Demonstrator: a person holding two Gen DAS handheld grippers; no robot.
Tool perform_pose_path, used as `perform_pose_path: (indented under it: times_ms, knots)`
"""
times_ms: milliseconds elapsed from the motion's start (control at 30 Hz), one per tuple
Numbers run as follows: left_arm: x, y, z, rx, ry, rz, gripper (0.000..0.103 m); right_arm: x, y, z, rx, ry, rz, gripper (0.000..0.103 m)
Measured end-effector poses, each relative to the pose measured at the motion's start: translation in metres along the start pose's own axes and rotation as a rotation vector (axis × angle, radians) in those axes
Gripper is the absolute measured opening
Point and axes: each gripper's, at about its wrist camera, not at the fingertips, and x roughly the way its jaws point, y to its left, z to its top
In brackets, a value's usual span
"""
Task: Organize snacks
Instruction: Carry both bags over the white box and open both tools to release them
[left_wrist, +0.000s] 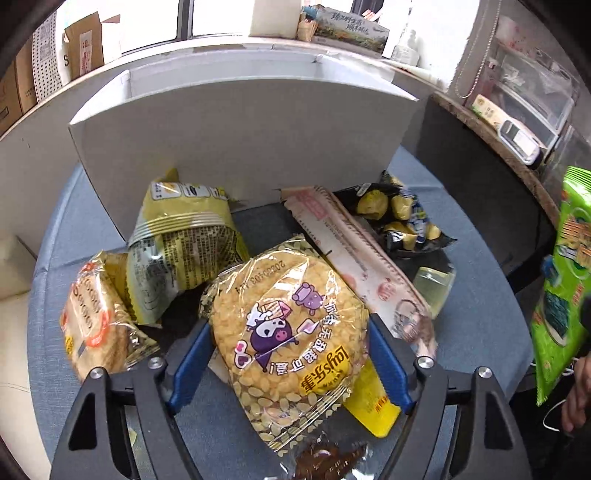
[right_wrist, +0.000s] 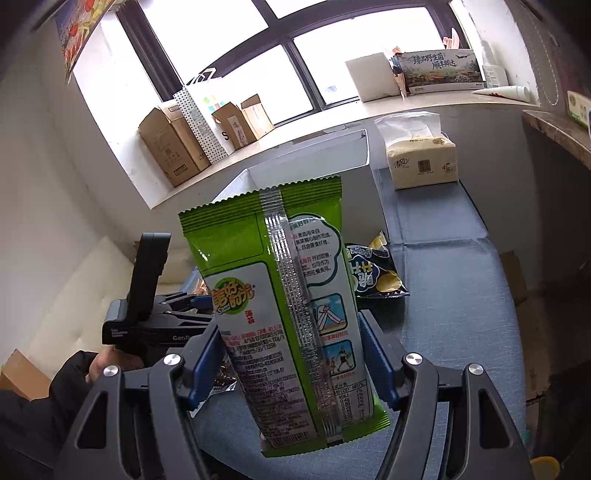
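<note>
Right fingers (right_wrist: 221, 363) clamp the green packet (right_wrist: 284, 317), hiding snacks; left fingers (left_wrist: 194, 363) flank the round cracker pack (left_wrist: 291, 332), contact unclear.

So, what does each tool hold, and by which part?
The right tool grips the green seaweed bag by its lower side edges. The left tool straddles the round corn-puff pack; grip uncertain.

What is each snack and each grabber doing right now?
Left gripper: fingers around the round corn snack pack, closing on it.
Round corn snack pack: lying on the pile, sealed.
Right gripper: shut on the green seaweed bag.
Green seaweed bag: held upright, off the table, sealed.
White box: open at the top.
Black chip bag: lying on the blue cloth.
</note>
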Motion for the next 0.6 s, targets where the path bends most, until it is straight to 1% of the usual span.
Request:
perform_pose_path:
  times_ms: [67, 100, 167, 333, 467, 600]
  knots:
    - [-0.014, -0.001, -0.004, -0.003, -0.014, -0.012, 0.083, 0.001, 0.001, 0.0, -0.001, 0.003, 0.002, 0.073]
    - [-0.023, -0.001, -0.006, -0.009, -0.025, -0.031, 0.083, 0.001, 0.001, 0.0, -0.003, 0.004, 0.002, 0.073]
    - [-0.04, 0.001, -0.008, -0.012, -0.061, -0.059, 0.083, 0.002, 0.003, 0.001, -0.007, 0.003, 0.008, 0.073]
    - [-0.094, 0.005, 0.003, -0.008, -0.155, -0.053, 0.083, 0.009, 0.008, 0.011, -0.011, 0.008, 0.023, 0.073]
    - [-0.123, 0.016, 0.03, -0.041, -0.227, -0.026, 0.084, 0.015, 0.017, 0.037, -0.009, -0.02, 0.057, 0.073]
    - [-0.143, 0.031, 0.072, -0.077, -0.298, -0.015, 0.084, 0.029, 0.028, 0.083, 0.025, -0.039, 0.071, 0.073]
